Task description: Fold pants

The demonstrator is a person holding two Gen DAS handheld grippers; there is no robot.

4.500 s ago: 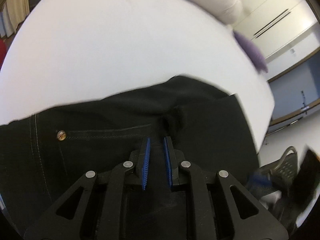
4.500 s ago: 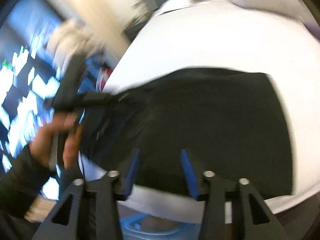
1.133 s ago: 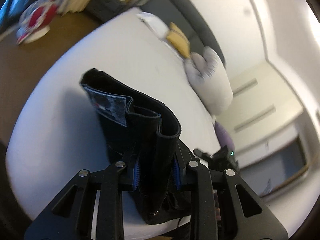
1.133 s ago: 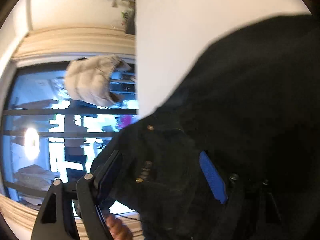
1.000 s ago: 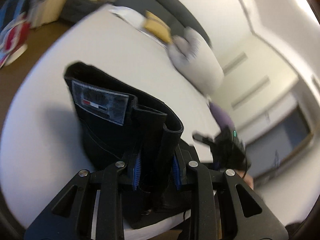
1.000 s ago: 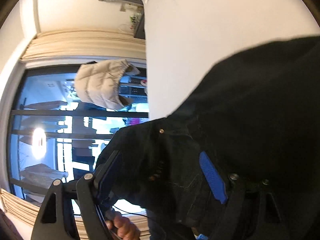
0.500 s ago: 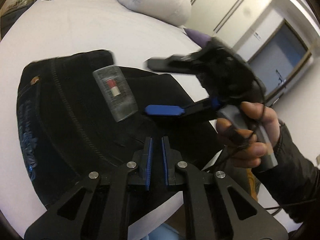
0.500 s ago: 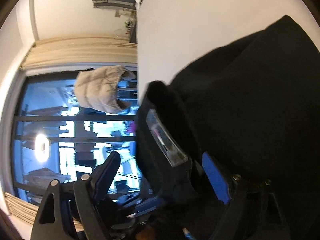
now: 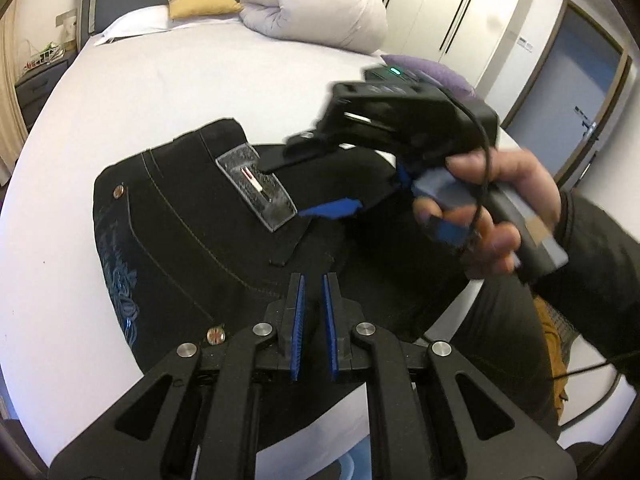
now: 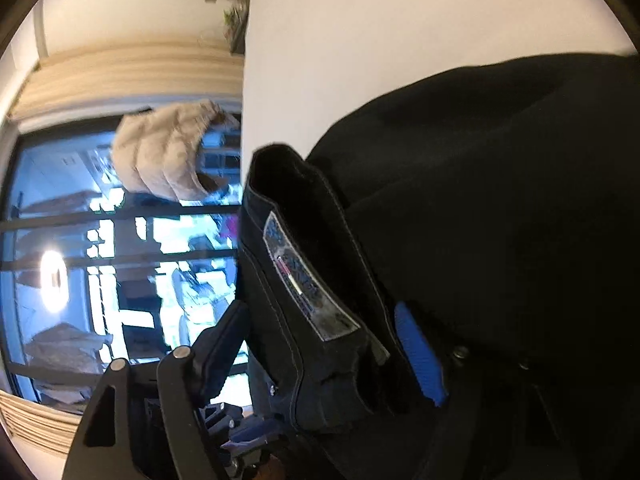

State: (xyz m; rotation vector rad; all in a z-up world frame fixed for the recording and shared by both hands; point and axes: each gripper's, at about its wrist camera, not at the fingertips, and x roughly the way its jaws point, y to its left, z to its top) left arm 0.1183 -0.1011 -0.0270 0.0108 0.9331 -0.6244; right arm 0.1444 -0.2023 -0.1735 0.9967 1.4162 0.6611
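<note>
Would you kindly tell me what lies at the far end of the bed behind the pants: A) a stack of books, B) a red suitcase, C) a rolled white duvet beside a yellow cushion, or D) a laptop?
C: the left wrist view shows a rolled white duvet beside a yellow cushion at the bed's far end, behind the pants.

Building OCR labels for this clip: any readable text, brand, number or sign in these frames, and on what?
No legible text in either view.
Waistband patch on the black jeans: a red-and-white flag mark, lettering too blurred to read.
Blue embroidery on the jeans: pattern, no readable letters.
Sign by the door: too small to read.
</note>
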